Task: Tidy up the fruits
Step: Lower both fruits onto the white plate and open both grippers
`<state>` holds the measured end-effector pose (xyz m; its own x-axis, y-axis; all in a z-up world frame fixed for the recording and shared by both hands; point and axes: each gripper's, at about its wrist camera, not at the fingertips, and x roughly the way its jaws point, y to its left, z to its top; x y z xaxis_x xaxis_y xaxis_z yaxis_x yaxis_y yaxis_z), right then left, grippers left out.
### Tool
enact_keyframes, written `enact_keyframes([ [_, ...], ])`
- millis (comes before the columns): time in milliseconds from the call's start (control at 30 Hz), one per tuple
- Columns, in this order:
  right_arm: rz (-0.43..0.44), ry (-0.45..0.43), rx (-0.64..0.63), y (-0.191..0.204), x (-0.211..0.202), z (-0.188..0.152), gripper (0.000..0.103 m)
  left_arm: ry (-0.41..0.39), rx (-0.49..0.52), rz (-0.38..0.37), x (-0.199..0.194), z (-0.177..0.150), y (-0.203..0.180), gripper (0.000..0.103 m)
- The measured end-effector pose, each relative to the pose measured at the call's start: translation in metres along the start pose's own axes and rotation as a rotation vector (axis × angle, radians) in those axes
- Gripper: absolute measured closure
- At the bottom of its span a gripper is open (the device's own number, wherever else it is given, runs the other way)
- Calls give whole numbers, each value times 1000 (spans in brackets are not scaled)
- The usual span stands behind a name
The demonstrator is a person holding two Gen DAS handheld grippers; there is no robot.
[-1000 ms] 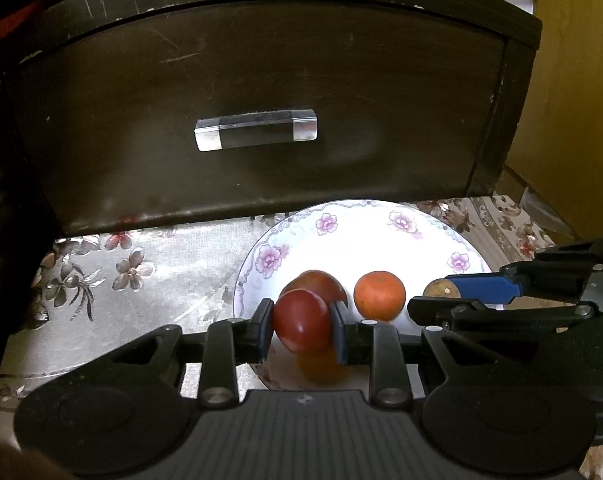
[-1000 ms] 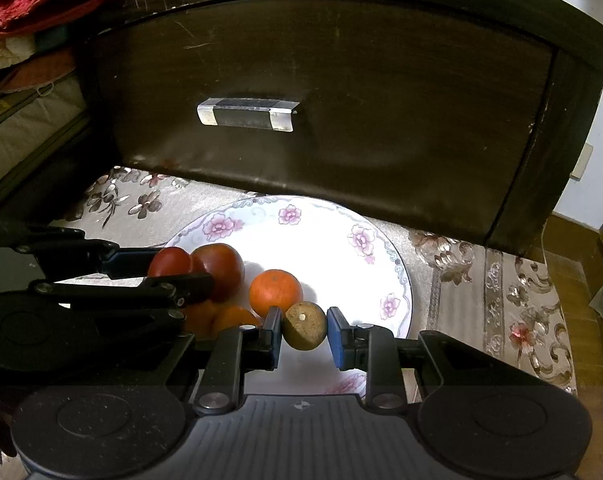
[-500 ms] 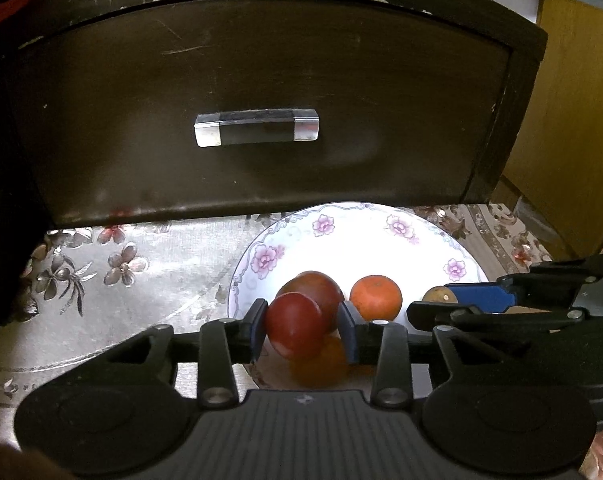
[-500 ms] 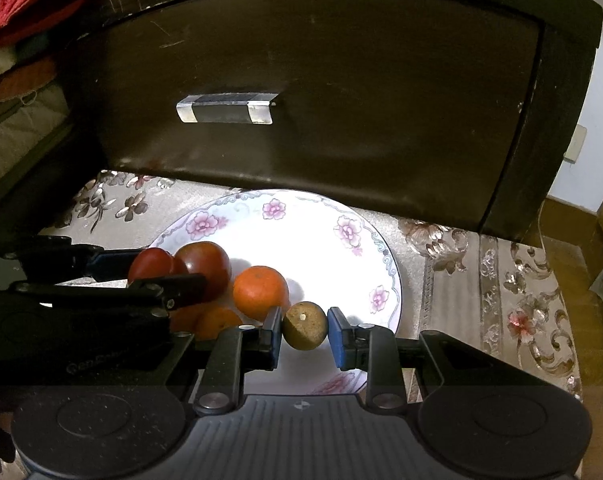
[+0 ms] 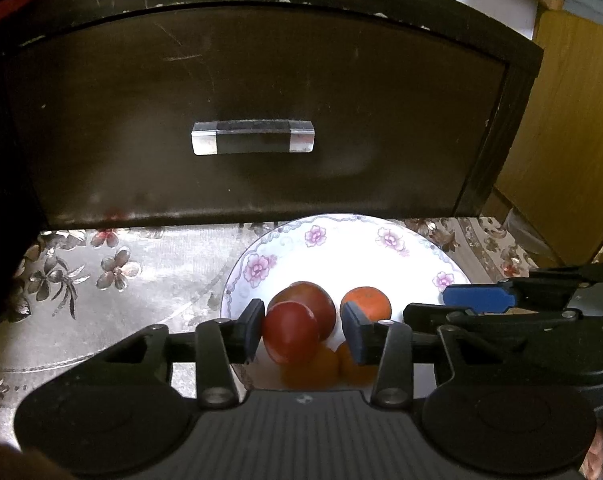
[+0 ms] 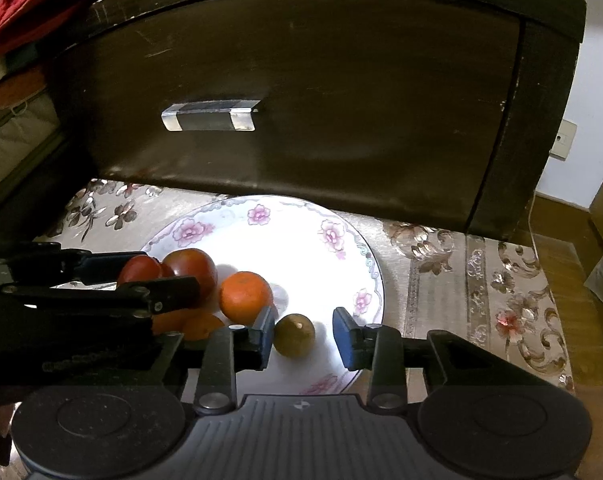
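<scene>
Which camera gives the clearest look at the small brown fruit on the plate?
The right wrist view: the small brown fruit sits unobstructed on the plate between the open right claw fingers. In the left wrist view it is hidden behind the right claw.

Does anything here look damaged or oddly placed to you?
Nothing is spilled; the fruit sits on the flowered plate. The dark drawer front behind it is scratched, with chipped finish along its top edge. The small brown fruit looks dull beside the oranges.

Pink-flowered white plate (image 6: pixel 333 236); red tomato (image 5: pixel 290 337); possibly brownish fruit (image 6: pixel 294 335).
</scene>
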<state>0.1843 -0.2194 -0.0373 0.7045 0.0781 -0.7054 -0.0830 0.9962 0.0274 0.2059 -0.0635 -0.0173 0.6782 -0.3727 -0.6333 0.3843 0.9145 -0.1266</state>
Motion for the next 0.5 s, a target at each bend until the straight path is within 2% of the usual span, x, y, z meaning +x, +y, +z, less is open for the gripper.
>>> enact_keyframes([
  [500, -1, -22, 7, 1, -8, 2, 66, -14, -19, 9, -5, 0, 7, 48],
])
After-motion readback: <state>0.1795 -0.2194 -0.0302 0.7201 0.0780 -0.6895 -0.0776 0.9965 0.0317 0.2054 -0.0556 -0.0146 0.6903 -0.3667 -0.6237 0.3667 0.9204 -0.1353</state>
